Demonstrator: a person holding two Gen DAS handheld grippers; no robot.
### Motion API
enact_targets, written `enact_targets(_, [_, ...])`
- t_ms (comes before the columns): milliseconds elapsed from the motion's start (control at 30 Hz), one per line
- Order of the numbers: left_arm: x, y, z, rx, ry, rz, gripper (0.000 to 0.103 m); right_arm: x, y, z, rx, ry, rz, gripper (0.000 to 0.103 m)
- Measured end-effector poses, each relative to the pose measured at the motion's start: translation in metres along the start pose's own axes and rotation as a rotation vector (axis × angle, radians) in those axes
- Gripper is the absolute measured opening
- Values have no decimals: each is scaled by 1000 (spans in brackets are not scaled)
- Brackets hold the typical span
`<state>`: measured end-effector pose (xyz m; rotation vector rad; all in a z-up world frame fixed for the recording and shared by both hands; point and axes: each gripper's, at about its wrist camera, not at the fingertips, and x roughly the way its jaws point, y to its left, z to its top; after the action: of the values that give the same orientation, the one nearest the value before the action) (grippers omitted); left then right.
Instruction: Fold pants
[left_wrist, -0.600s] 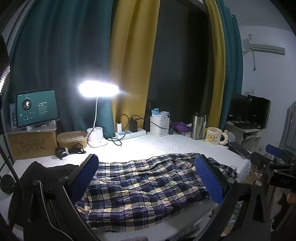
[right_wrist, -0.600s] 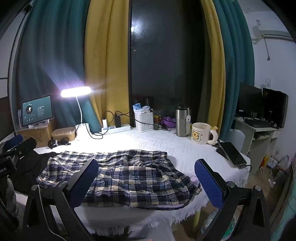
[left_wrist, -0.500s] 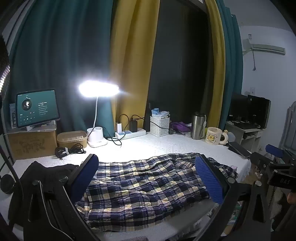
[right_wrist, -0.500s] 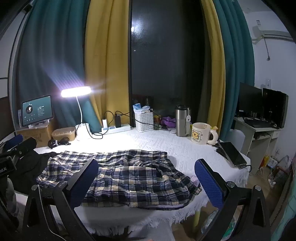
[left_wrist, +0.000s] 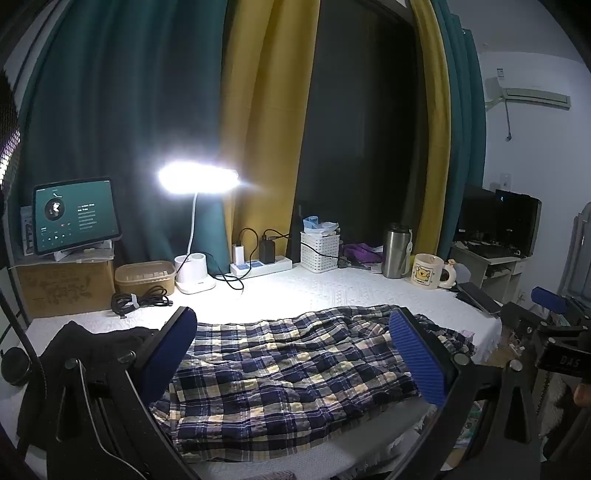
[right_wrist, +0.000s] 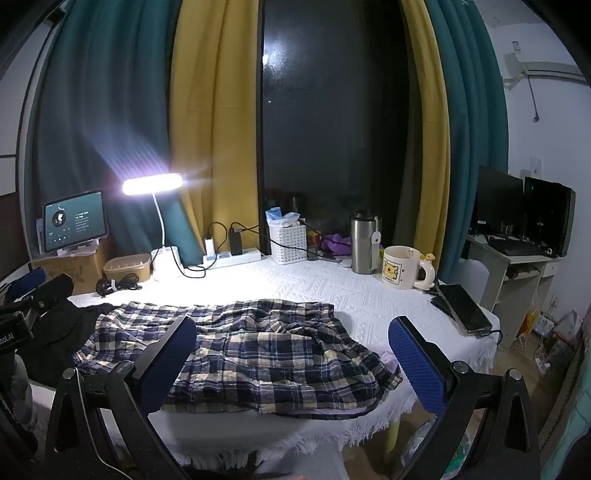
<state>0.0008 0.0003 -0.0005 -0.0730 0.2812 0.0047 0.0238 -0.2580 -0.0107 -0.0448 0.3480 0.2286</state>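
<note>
Navy, white and yellow plaid pants (left_wrist: 288, 373) lie crumpled along the front of the table with the white cloth (left_wrist: 332, 291). In the right wrist view the pants (right_wrist: 266, 350) reach the table's front edge. My left gripper (left_wrist: 291, 343) is open and empty, held above the pants' left half. My right gripper (right_wrist: 291, 350) is open and empty, held in front of the pants' right end. Neither touches the cloth.
A black garment (left_wrist: 88, 347) lies left of the pants. At the back stand a lit desk lamp (left_wrist: 195, 177), tablet (left_wrist: 74, 214), power strip (left_wrist: 258, 266), white basket (left_wrist: 319, 251), steel tumbler (left_wrist: 397, 251) and mug (left_wrist: 428, 269). A phone (right_wrist: 461, 302) lies at the right edge.
</note>
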Motion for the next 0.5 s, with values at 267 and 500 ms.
enact_targets(267, [-1, -2, 0, 0, 3, -6, 103, 0, 0, 1, 0, -2, 0, 103])
enact_targets(500, [-1, -3, 2, -3, 11, -23, 103, 0, 0, 1, 0, -2, 0, 103])
